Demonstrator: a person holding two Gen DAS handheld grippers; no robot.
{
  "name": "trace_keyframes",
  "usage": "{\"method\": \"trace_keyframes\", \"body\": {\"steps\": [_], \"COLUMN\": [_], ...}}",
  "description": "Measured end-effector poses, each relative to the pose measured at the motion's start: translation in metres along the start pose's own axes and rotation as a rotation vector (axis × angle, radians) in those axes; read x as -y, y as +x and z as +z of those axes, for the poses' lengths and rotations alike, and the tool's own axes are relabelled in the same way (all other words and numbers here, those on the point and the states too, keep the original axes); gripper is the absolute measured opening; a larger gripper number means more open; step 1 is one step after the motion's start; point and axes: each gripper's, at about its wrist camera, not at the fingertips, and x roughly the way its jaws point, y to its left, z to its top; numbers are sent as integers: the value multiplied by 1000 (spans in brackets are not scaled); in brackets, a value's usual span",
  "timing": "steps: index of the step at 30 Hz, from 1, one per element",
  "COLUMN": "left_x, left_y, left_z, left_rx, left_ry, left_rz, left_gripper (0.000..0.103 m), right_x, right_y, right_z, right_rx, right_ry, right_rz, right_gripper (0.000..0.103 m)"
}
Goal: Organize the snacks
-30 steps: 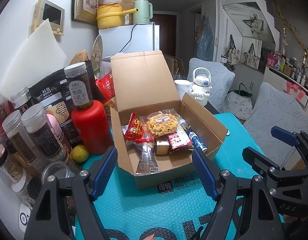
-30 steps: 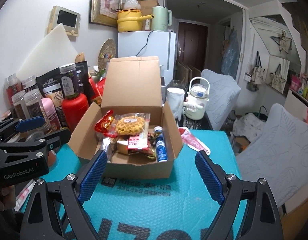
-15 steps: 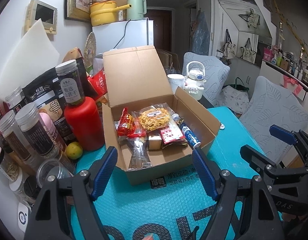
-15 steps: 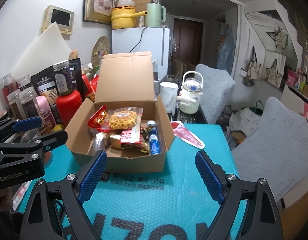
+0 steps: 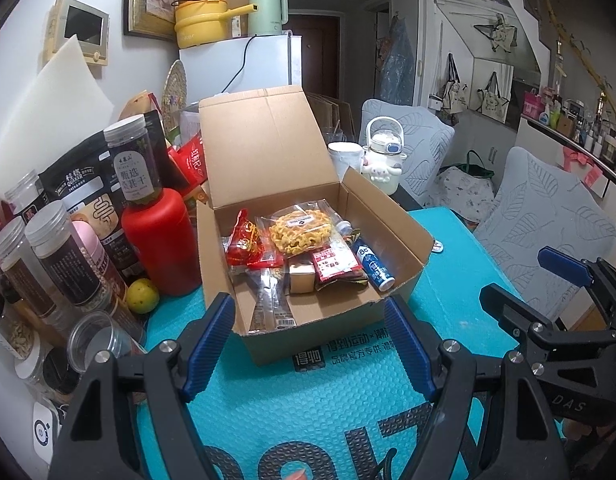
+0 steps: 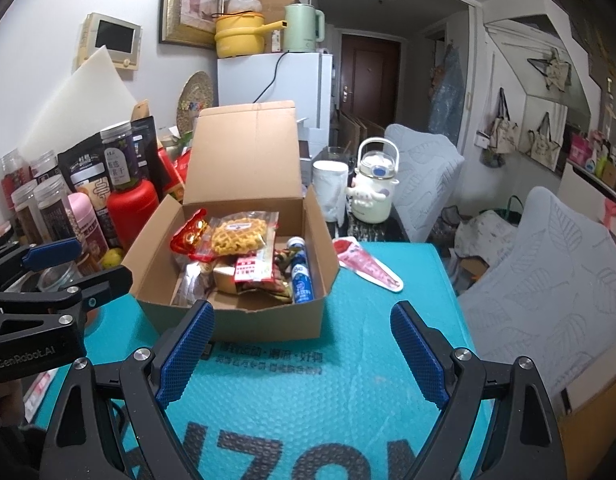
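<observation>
Bare teal mat (image 6: 348, 380) before the open cardboard box (image 6: 268, 320); jars (image 5: 64, 256) crowding its left.

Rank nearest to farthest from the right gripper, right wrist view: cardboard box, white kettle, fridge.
From the right gripper, which is open:
1. Cardboard box, just ahead on the teal mat, slightly left.
2. White kettle, behind the box, to the right.
3. Fridge, against the back wall, farthest.

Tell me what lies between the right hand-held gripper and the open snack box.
Only bare teal bubble mat, in the right wrist view, between the right hand-held gripper and the snack box.
</observation>
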Motion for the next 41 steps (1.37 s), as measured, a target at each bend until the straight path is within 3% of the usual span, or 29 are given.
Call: {"method": "trace_keyframes", "body": {"steps": [41], "left_x": [-6], "left_y": [1], "left_z": [-9], "left_rx": [-19], "left_ry": [6], "left_rz": [-25], "left_gripper": [77], "right_x": [-6], "right_y": [-4], "right_z": [-4], "right_rx": [-3], "right_ry": [-6], "right_rz": [16], "right_gripper": [91]}}
